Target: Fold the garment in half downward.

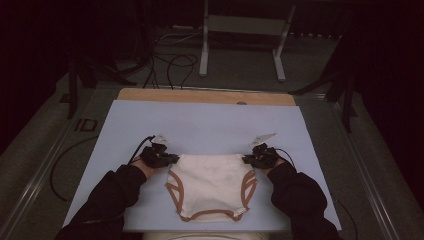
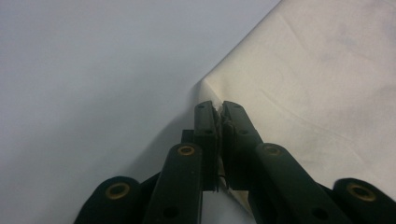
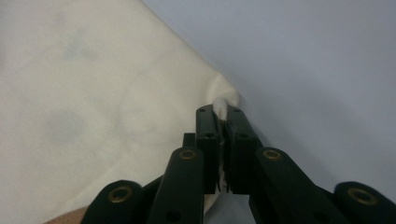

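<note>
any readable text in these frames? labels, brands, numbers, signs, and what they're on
None: no text, label, brand, number or sign can be read in any of the views.
The cream garment shows plain fabric with brown trim, no visible tag or print.
The left gripper and right gripper show bare black jaws with brass rivets, no markings.
The pale blue mat is blank.

Cream underwear (image 1: 210,182) with brown trim, flat on pale blue table (image 1: 210,125). Left gripper (image 1: 170,159) at one waistband corner, right gripper (image 1: 248,159) at the other (black sleeves (image 1: 117,192) below).
</note>
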### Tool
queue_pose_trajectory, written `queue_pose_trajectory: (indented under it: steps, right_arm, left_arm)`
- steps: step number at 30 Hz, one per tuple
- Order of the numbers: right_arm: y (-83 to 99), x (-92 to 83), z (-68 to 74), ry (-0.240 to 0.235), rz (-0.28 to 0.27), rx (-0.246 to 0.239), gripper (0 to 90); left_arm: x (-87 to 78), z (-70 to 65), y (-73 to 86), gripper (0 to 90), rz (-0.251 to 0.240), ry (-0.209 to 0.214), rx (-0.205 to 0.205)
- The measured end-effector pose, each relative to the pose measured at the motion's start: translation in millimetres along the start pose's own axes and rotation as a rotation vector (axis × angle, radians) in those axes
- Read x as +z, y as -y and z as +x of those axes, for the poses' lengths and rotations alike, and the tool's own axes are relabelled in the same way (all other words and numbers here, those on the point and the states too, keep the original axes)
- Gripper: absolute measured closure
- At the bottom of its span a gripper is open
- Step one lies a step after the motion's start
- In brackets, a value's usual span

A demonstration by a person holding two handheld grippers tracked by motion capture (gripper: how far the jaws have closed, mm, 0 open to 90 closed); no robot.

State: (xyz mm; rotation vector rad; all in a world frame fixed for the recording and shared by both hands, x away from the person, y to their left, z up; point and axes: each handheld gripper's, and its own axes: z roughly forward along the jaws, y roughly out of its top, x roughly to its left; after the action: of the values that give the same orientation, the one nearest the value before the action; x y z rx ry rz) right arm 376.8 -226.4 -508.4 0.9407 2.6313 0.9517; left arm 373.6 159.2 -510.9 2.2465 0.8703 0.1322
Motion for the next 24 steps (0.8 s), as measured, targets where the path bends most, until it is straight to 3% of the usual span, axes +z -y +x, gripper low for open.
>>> queue_pose_trajectory:
  steps: [5, 10, 24]
  right_arm:
    - [-4.6, -10.5, -0.1, 0.004, -0.050, 0.001, 87.6]
    - [-11.9, -18.4, 0.9, 0.015, -0.083, -0.006, 88.1]
    - [-27.8, -24.9, -12.0, 0.033, -0.131, 0.014, 88.1]
  left_arm:
    - [-8.1, -1.1, -6.0, 86.3, -0.014, -0.018, 0.028]
    - [-15.1, 2.1, -12.3, 86.3, -0.034, -0.024, 0.027]
    - [-24.7, 14.4, -33.7, 86.3, -0.085, -0.046, 0.042]
